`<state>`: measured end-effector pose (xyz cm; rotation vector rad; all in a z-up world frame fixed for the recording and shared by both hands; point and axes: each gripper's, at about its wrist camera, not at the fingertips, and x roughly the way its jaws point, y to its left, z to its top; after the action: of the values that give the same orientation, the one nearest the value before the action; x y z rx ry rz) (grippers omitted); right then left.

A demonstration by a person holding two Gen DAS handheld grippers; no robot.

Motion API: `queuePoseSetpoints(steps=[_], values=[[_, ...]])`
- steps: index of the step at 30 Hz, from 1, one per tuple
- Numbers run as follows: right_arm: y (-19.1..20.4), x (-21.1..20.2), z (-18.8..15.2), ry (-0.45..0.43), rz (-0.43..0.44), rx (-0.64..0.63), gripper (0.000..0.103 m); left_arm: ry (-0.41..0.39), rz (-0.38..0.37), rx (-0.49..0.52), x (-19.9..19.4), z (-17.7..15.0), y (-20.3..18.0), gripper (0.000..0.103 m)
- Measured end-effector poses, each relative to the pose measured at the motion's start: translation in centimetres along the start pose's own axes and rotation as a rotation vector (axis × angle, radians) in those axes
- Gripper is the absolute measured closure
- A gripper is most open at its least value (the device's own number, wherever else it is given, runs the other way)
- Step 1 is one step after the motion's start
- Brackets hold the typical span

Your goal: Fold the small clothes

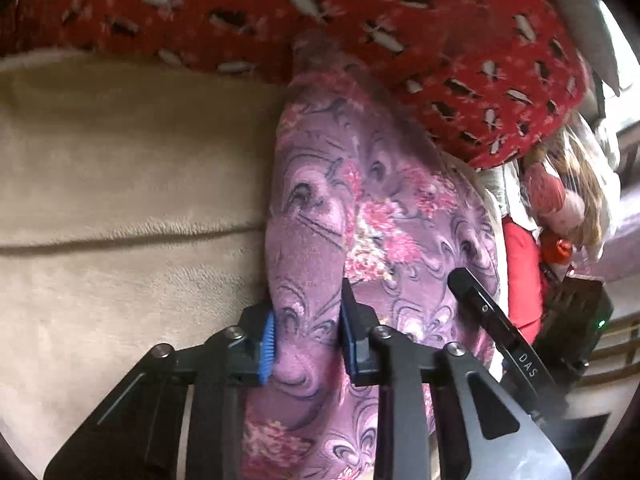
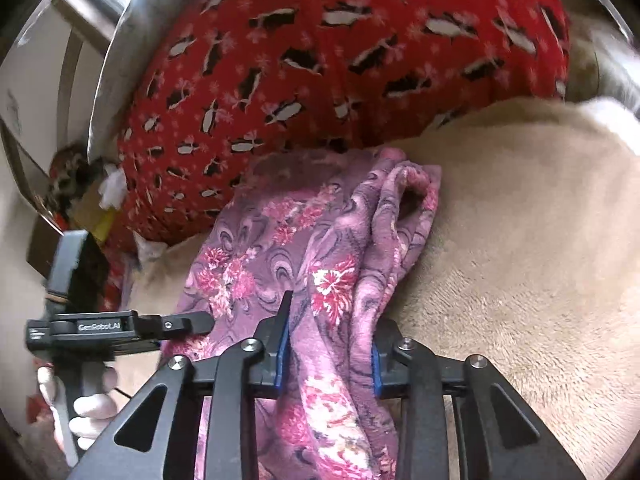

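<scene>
Both grippers pinch purple garment, seemingly stretched lengthwise toward red pillow.

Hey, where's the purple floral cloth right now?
The purple floral cloth lies on the beige blanket, below the red pillow, bunched in both claws.

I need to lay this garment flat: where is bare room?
Bare beige blanket lies beside the purple floral garment, below the red patterned pillow. The opposite side is crowded with clutter.
</scene>
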<state>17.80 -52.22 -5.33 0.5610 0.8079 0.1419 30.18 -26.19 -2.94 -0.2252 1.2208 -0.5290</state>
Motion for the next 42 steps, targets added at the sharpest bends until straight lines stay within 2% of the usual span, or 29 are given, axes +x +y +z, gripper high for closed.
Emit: queuePoseSetpoints(steps=[4, 11, 24, 31, 42], values=[[2.1, -1.3, -0.1, -0.019, -0.051, -0.058, 0.074, -0.033, 0.009, 0.022, -2.0, -0.5, -0.5, 0.081], [6.6, -4.1, -0.8, -0.047, -0.061, -0.127, 0.075, -0.085, 0.003, 0.012, -6.3, -2.0, 0.5, 0.081], [14.5, -6.9, -6.3, -0.049, 0.009, -0.147, 0.075, -0.162, 0.081, 0.011, -13.9, -7.9, 4.5, 0.081], [17.3, -7.3, -9.7, -0.024, 0.034, -0.157, 0.075, -0.168, 0.099, -0.013, -15.7, -10.9, 6.9, 0.081], [18.7, -7.1, -13.4, 0.017, 0.032, -0.163, 0.075, -0.146, 0.113, -0.042, -15.9, -14.6, 9.4, 0.081]])
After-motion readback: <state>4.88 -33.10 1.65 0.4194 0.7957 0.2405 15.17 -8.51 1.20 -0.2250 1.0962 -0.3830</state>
